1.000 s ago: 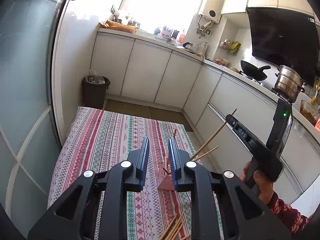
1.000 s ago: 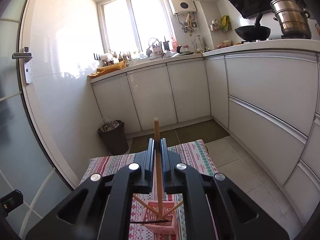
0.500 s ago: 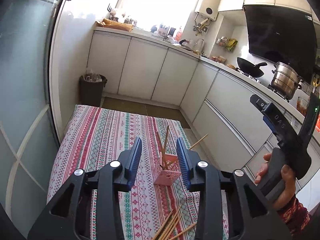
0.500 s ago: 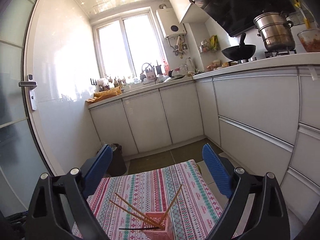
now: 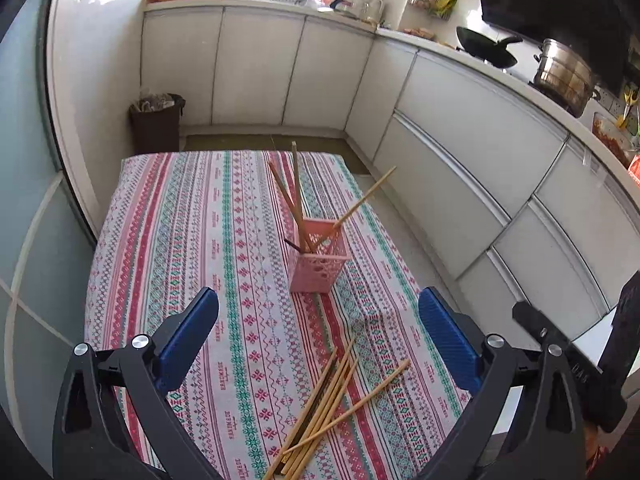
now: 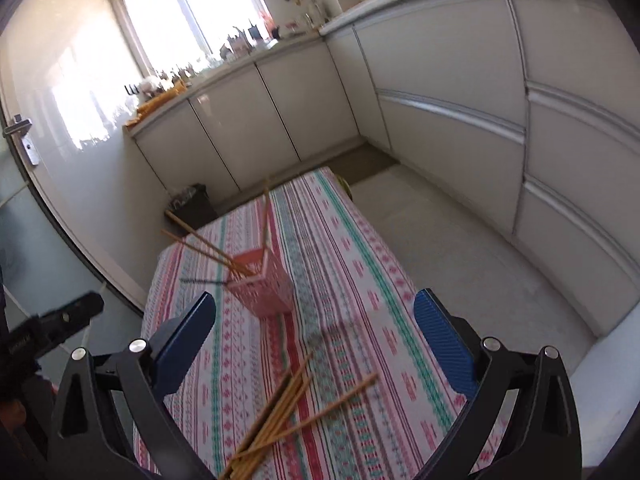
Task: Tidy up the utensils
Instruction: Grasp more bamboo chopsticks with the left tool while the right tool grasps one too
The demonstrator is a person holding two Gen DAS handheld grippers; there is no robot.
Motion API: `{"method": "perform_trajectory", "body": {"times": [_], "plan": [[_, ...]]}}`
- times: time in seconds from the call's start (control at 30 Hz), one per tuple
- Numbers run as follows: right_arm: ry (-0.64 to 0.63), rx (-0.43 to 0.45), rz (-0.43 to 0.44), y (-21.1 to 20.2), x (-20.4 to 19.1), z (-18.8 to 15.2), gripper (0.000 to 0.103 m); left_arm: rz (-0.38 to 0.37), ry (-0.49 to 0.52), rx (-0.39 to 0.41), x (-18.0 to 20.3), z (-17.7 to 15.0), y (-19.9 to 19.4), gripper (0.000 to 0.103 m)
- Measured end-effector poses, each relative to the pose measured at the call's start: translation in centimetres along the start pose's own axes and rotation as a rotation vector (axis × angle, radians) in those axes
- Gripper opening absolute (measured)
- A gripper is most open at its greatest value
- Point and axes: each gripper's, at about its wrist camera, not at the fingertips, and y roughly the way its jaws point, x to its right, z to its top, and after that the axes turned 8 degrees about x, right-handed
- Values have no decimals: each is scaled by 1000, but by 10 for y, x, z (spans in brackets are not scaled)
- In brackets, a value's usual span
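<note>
Here the pink holder (image 5: 320, 258) stood upright on the tabletop (image 5: 192, 240), which wore a striped, patterned cloth, and everything else can be placed from that holder. Several wooden chopsticks (image 5: 294, 196) stood in it, leaning apart: two slanted toward the far side of the holder, one angled out over its right rim, and a dark stick (image 5: 293, 245) poked out low on its left. On the near side of the holder, well apart from it, a loose pile of chopsticks (image 5: 324, 404) lay fanned on the cloth, running off the near edge of the view.

The left tongs (image 5: 318, 334) hung spread wide on the near side of the holder, above the loose pile, their blue pads (image 5: 188, 336) gripping nothing. The right tongs (image 6: 314, 330) were likewise wide apart and bare, with the holder (image 6: 262, 286) just beyond their left pad (image 6: 184, 340) and the loose pile (image 6: 280, 412) between the pads and nearer than the holder; that view was blurred. Part of the right tool's black body showed at the right of the left wrist view, right of the holder.

Beyond the holder a dark bin (image 5: 156, 124) stood on the floor against white cabinets (image 5: 256, 64), and to the holder's far right a black wok (image 5: 482, 50) and a steel pot (image 5: 564, 76) sat on the stove.
</note>
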Motion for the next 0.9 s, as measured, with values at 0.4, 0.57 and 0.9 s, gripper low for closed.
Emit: {"method": "perform_trajectory", "body": {"times": [0.4, 0.57, 0.9], "plan": [[139, -223, -117, 37, 69, -72, 97, 11, 116, -532, 25, -61, 159, 89], [162, -228, -116, 42, 76, -69, 97, 40, 165, -706, 29, -83, 205, 39], [189, -239, -103, 44, 83, -65, 97, 49, 183, -778, 23, -100, 228, 10]]}}
